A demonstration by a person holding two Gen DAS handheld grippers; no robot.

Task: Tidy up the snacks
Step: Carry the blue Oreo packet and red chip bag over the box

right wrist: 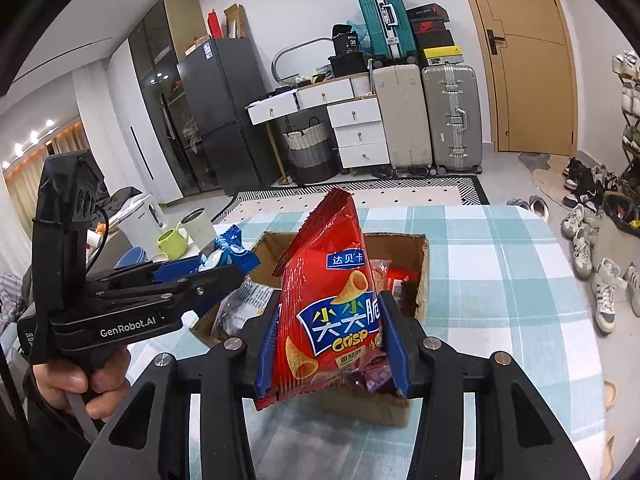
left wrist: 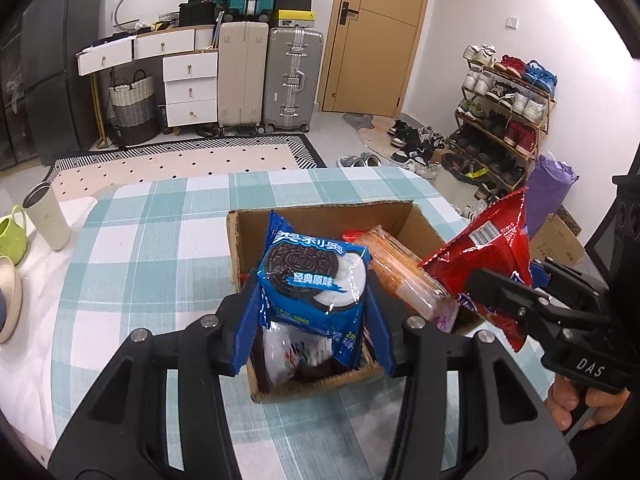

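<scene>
My left gripper (left wrist: 314, 328) is shut on a blue Oreo pack (left wrist: 312, 276), held upright over the near end of an open cardboard box (left wrist: 320, 216). My right gripper (right wrist: 334, 344) is shut on a red crisp bag (right wrist: 332, 300), held upright above the box's (right wrist: 418, 256) near edge. From the left wrist the red bag (left wrist: 488, 248) and right gripper (left wrist: 496, 292) hang over the box's right side. From the right wrist the Oreo pack (right wrist: 230, 252) and left gripper (right wrist: 208, 280) sit at the box's left. Inside lie an orange cracker sleeve (left wrist: 404, 272) and other packets.
The box stands on a teal-checked tablecloth (left wrist: 160, 240). A white tumbler (left wrist: 46, 216), a green mug (left wrist: 12, 236) and bowls sit at the table's left edge. Beyond are suitcases (left wrist: 272, 80), white drawers, a door and a shoe rack (left wrist: 504, 120).
</scene>
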